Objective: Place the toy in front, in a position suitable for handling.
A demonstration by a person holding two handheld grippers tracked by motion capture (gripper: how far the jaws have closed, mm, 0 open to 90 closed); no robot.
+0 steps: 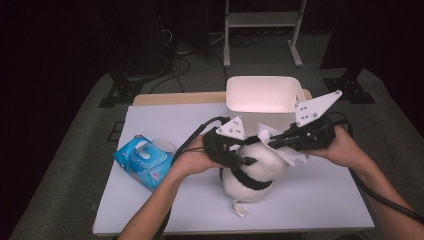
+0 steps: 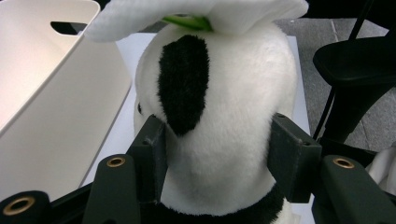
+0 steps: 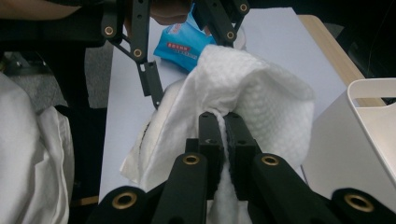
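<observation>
Two tools busy, left tool (image 2: 217, 154) clamping plush panda (image 2: 219, 116), right tool (image 3: 219, 135) pinching white wipe (image 3: 261, 102), white bin (image 1: 262, 95) behind.

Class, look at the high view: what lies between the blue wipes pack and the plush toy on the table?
The person's left hand with the left gripper, whose jaws clamp the plush toy. The blue wipes pack sits beside that hand.

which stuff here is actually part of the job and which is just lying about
In use:
- plush toy, clamped by the left gripper
- white wipe, pinched in the right gripper and laid against the toy

Lying about:
- blue wipes pack, left of the toy
- white bin, behind the toy
</observation>
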